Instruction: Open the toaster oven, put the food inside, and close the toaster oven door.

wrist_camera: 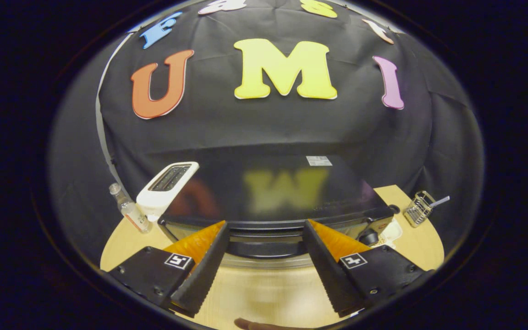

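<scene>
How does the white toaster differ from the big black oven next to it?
The toaster is white, small and has open slots on top; the toaster oven is black, much bigger and has a flat, shiny top. The gripper holds its open fingers just before the oven's door, not the toaster. Both stand on the wooden table.

Toaster oven (273, 197) between toaster (167, 188) and basket (419, 208)

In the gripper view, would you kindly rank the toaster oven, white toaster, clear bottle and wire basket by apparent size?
1. Toaster oven, just ahead of the open fingers.
2. White toaster.
3. Clear bottle and wire basket: too alike to rank.
</scene>
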Available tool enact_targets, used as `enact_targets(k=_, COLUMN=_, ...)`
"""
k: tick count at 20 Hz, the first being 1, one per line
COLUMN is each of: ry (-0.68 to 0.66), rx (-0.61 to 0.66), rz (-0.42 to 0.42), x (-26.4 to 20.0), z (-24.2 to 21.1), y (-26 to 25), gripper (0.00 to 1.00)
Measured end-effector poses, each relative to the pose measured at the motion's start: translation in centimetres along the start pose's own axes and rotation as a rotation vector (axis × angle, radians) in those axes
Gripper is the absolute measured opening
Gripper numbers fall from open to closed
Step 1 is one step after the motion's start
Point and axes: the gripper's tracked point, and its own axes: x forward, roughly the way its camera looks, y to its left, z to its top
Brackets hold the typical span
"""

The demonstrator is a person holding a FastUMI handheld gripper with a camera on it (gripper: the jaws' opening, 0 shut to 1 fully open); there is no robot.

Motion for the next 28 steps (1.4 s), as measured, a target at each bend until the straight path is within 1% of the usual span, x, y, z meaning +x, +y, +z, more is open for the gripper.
enact_targets(k=10, ry=-0.068, rx=-0.005, rz=-0.005, x=-4.0, z=-4.0, y=-0.1, gripper=1.0)
enact_targets(k=18, ry=-0.116, rx=-0.004, rz=-0.019, x=-6.6, z=-9.6, y=-0.4, gripper=1.0)
enact_targets(k=28, ry=-0.054, rx=-0.027, rz=-0.021, x=-7.2, z=-16.1, y=-1.0, gripper=1.0)
